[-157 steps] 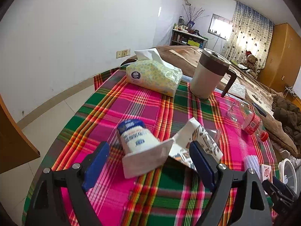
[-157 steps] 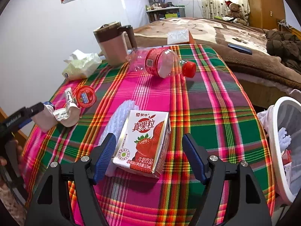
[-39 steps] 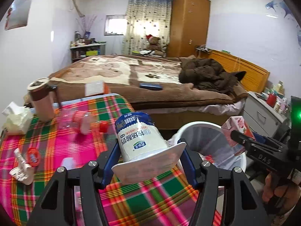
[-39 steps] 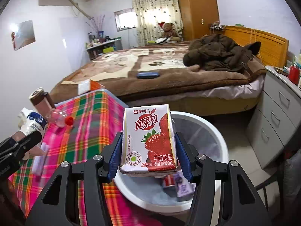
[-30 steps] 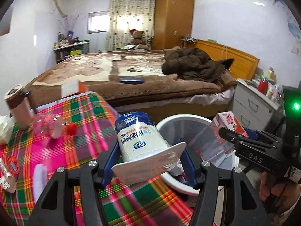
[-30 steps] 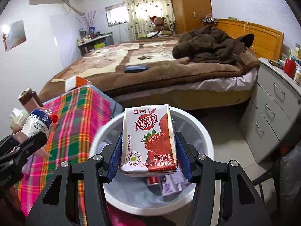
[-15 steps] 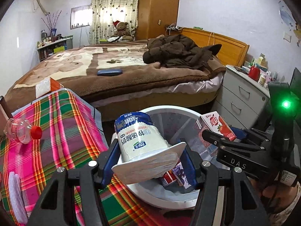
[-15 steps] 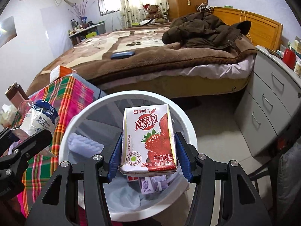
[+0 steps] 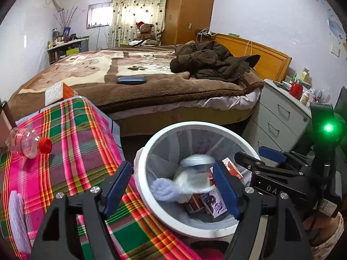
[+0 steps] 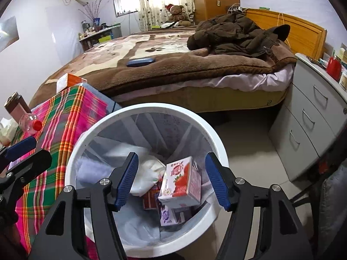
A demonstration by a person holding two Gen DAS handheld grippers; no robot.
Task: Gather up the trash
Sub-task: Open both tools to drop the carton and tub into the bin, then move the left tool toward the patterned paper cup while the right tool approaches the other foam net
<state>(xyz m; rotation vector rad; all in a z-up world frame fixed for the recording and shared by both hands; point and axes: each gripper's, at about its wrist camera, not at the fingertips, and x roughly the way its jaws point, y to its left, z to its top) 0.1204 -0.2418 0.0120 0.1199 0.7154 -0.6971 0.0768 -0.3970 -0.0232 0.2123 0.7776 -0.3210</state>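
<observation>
Above the white trash bin (image 10: 219,151), the right gripper (image 10: 171,181) points down with its blue jaws spread wide and nothing between them. They have just been opening. The left gripper (image 9: 171,186) is beside it over the same bin (image 9: 143,151), jaws also wide apart and holding nothing, and they too have just been opening.

The right wrist view shows the strawberry milk carton (image 10: 180,183) sharp and clear. It is white and pink with a red strawberry picture, and it lies tilted on top of the other trash in the bin. The left wrist view shows only a red and white corner of that carton (image 9: 231,169), behind a blue jaw. That view shows the yogurt cup (image 9: 193,173) as a pale blur inside the bin, just past the jaws. In the right wrist view I cannot pick the cup out for sure.

The bin has a thin clear bag inside. In it are a fluffy pale purple thing (image 10: 91,171), white crumpled wrapping (image 10: 147,173) and small purple and red boxes (image 10: 167,215).

Beside the bin is the table with a pink and green checked cloth (image 9: 71,147). A clear bottle with a red cap (image 9: 28,143) lies on its side on the cloth, well apart from the bin.
</observation>
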